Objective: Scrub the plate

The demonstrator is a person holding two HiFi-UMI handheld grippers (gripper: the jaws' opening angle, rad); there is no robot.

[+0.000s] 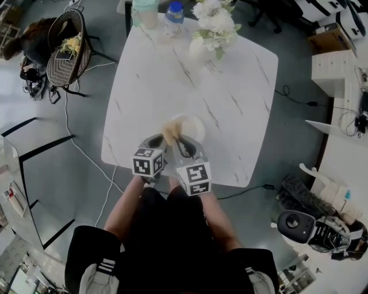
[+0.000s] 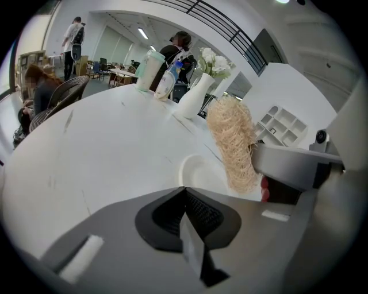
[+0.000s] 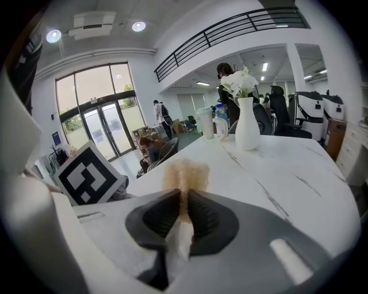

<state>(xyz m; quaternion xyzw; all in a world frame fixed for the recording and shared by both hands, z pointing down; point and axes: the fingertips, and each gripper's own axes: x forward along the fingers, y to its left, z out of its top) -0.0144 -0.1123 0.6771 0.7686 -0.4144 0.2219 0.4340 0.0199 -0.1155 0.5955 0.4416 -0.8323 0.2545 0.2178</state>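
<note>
The plate [image 1: 194,123] lies on the white table [image 1: 236,97] in the lower middle of the head view, near the table's lower edge. The right gripper [image 3: 184,202] is clamped on a tan fibrous scrubber [image 1: 171,133], which sits over the plate's left rim. The left gripper [image 2: 184,192] has its jaws pressed together just short of the plate; I cannot tell if they nip its rim. At the table's upper edge a white vase [image 1: 199,47] holds white flowers [image 1: 215,20], beside a blue-capped bottle [image 1: 174,14] and a pale green cup [image 1: 145,11]. Bare tabletop stretches between these and the plate. A wicker chair [image 1: 69,49] stands at upper left, apart from the table.
</note>
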